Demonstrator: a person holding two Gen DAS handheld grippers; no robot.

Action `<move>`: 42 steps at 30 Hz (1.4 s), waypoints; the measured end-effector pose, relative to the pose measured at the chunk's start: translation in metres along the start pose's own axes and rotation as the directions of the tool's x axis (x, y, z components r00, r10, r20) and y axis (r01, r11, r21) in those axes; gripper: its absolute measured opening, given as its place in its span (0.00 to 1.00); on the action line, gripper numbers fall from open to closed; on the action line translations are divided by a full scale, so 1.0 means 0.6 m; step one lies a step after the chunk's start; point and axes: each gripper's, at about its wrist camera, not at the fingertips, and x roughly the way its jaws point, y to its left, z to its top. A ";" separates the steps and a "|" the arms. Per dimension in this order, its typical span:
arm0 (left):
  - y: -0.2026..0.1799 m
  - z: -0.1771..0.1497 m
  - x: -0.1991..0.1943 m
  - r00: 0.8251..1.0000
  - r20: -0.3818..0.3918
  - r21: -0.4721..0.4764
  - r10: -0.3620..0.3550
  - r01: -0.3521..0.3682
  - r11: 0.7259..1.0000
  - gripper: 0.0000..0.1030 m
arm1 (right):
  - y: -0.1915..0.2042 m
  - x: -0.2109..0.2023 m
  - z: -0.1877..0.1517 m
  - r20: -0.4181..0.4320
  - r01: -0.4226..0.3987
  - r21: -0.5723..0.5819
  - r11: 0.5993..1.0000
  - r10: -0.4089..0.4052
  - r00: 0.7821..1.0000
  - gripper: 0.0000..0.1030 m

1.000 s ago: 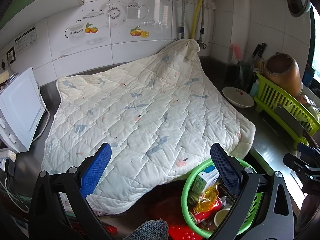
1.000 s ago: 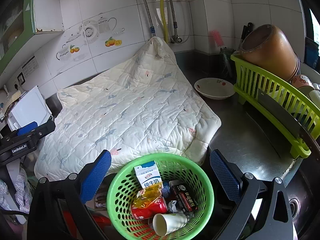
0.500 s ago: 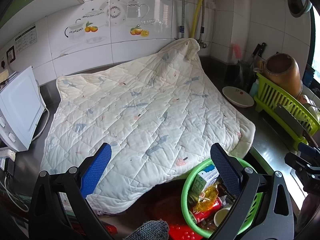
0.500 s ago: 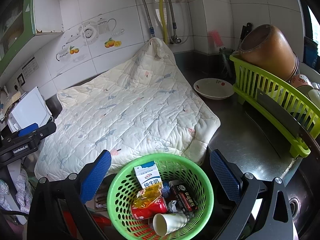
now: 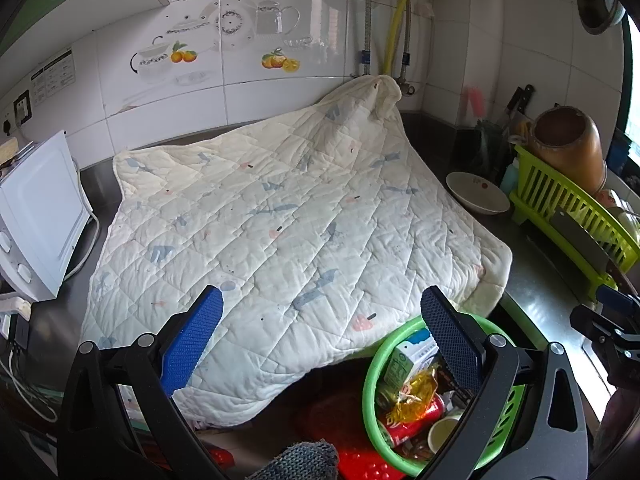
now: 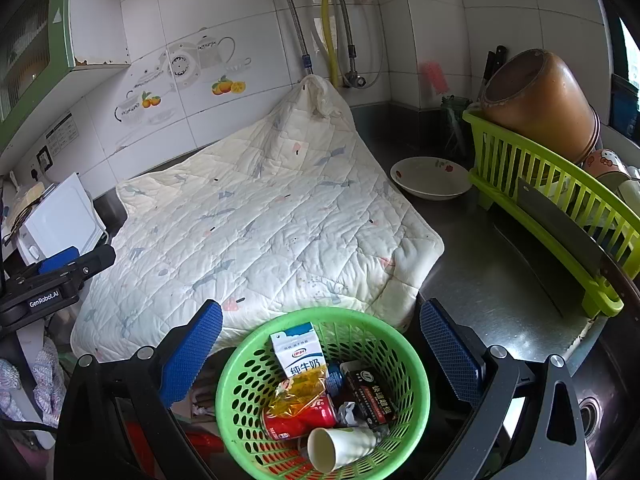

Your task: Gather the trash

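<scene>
The trash sits heaped in a round green perforated plastic basket (image 6: 322,392) at the near edge of the scene, just beside the near right corner of a cream quilted blanket (image 6: 256,236) spread over the dark metal surface (image 6: 480,280); inside it lie a white and blue milk carton (image 6: 298,354), a crumpled yellow plastic wrapper (image 6: 298,394), a red drink can (image 6: 300,422), a white paper cup (image 6: 338,444) on its side and a dark printed packet (image 6: 370,394); a small crushed scrap between can and packet is too crumpled to name; what the basket rests on is hidden. The right tool (image 6: 320,344) hangs above the basket with its blue-padded fingers (image 6: 192,350) wide apart, holding nothing; the left tool (image 5: 320,338) hovers over the blanket's near edge, fingers likewise spread and free; in its view the right finger (image 5: 450,342) covers part of the basket. To the right stand a white ceramic bowl (image 6: 430,178) and a lime green plastic dish rack (image 6: 548,216) carrying a brown clay pot (image 6: 538,102), cut off at the frame; far left, a white boxy appliance (image 5: 38,216) is partly out of view.
</scene>
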 end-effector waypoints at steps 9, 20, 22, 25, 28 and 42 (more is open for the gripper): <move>-0.003 -0.001 0.002 1.000 -0.003 0.004 -0.001 0.001 1.000 0.95 | -0.002 0.001 0.001 0.000 -0.002 0.000 1.000 0.002 1.000 0.93; 0.001 -0.001 0.000 1.000 -0.003 -0.003 0.002 -0.002 1.000 0.95 | 0.000 0.000 -0.002 0.000 0.002 0.000 1.000 -0.002 1.000 0.93; 0.002 -0.001 0.001 1.000 -0.003 -0.002 0.003 -0.003 1.000 0.95 | 0.001 0.000 -0.003 -0.002 0.003 0.000 1.000 -0.003 1.000 0.93; 0.002 0.000 0.000 1.000 -0.003 -0.002 0.002 -0.002 1.000 0.95 | 0.002 -0.001 -0.004 -0.001 0.004 -0.001 1.000 -0.004 1.000 0.93; 0.003 0.000 -0.001 1.000 -0.002 -0.004 0.002 -0.002 1.000 0.95 | 0.002 -0.002 -0.005 -0.001 0.002 0.001 1.000 -0.002 1.000 0.93; 0.003 -0.003 -0.016 1.000 0.026 0.009 0.009 -0.010 1.000 0.95 | 0.007 -0.004 -0.005 0.000 0.000 0.001 1.000 0.000 1.000 0.93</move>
